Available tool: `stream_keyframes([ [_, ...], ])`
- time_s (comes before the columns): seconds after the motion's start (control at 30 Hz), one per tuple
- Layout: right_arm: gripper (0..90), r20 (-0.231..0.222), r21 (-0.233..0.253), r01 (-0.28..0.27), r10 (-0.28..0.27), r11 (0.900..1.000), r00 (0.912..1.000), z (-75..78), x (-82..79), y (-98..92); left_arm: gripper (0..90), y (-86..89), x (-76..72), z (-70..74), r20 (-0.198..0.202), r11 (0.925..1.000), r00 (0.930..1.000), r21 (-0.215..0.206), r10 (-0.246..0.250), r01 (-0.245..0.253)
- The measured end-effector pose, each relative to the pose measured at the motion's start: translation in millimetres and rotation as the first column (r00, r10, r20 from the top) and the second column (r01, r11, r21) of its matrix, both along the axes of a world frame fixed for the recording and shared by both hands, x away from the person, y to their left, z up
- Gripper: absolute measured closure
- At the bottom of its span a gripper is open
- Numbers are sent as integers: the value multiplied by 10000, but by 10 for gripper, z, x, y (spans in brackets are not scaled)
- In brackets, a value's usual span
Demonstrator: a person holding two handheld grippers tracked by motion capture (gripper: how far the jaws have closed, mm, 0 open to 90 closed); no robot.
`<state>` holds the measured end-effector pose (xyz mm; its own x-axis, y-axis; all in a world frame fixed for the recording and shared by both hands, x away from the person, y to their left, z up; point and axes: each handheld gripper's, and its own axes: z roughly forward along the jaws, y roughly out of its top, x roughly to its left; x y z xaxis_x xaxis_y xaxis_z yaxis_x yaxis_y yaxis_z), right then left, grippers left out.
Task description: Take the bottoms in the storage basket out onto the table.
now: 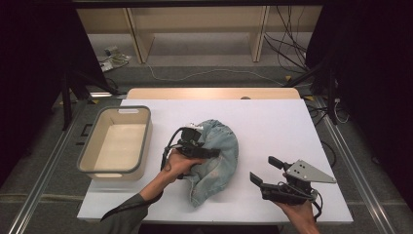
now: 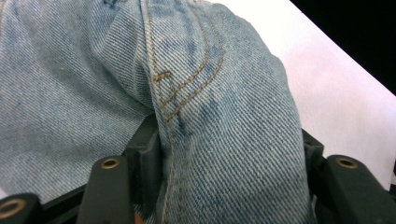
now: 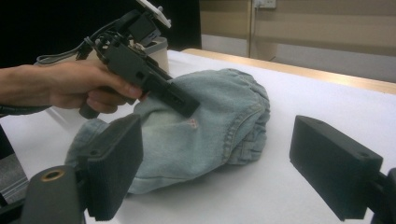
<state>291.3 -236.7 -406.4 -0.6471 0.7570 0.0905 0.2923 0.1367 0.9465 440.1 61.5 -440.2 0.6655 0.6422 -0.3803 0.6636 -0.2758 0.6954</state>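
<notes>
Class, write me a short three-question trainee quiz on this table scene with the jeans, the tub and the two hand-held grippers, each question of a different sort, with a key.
1. True or false: the left gripper has its jaws closed on a fold of the jeans.
2. Which stands open over the bare white table? A. the left gripper B. the right gripper C. both
3. Fill the gap: the cream tub with the grey rim sits to the ____ of the jeans in the high view.

Key
1. True: denim is bunched between its jaws.
2. B: its jaws are wide apart, with nothing between them.
3. Left; nothing lies inside the tub.
</notes>
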Motion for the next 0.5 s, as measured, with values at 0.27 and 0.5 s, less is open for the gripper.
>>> stream_keyframes([
  [0.27, 185, 6, 13, -8, 8, 10000, 10000, 1, 0, 0, 391, -10, -6, 3, 53, 9999, 10000, -106, -43, 44],
  [0.5, 184, 11, 14, -13, 13, 10000, 10000, 1, -1, -1, 384, 1, -10, 12, 165, 9996, 9997, -207, -189, 192],
])
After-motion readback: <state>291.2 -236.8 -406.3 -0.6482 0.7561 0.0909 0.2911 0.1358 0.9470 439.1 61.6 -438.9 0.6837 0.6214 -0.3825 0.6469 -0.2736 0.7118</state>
